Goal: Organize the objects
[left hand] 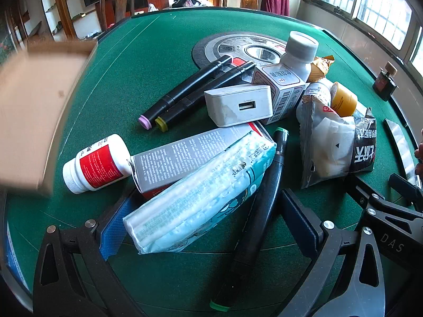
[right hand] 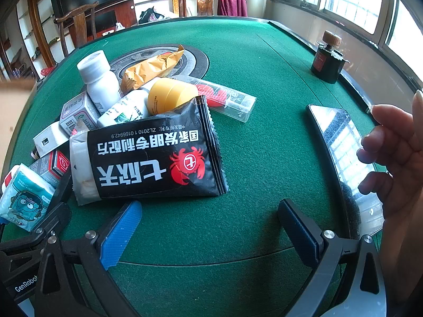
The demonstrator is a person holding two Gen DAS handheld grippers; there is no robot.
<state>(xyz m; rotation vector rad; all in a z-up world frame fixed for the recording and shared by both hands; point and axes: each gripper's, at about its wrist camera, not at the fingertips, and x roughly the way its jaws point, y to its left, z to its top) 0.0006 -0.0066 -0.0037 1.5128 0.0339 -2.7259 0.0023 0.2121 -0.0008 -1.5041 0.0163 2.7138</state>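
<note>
A heap of small items lies on the green felt table (left hand: 148,52). My left gripper (left hand: 206,227) is open, its fingers either side of a pale blue tissue pack (left hand: 201,192) and a black marker with a green cap (left hand: 253,219). Behind them sit a grey carton (left hand: 185,155), a red-labelled white pill bottle (left hand: 97,163), a white USB charger (left hand: 238,105) and two black markers (left hand: 190,89). My right gripper (right hand: 210,232) is open over bare felt, just in front of a black crab-logo snack packet (right hand: 150,158). A yellow-capped bottle (right hand: 169,95) lies behind the packet.
A blurred cardboard box (left hand: 34,116) fills the left edge. A phone (right hand: 343,163) lies to the right, with a person's hand (right hand: 396,158) over it. A dark bottle (right hand: 327,60) stands at the far right rim. A round console (left hand: 238,50) sits at the table's centre.
</note>
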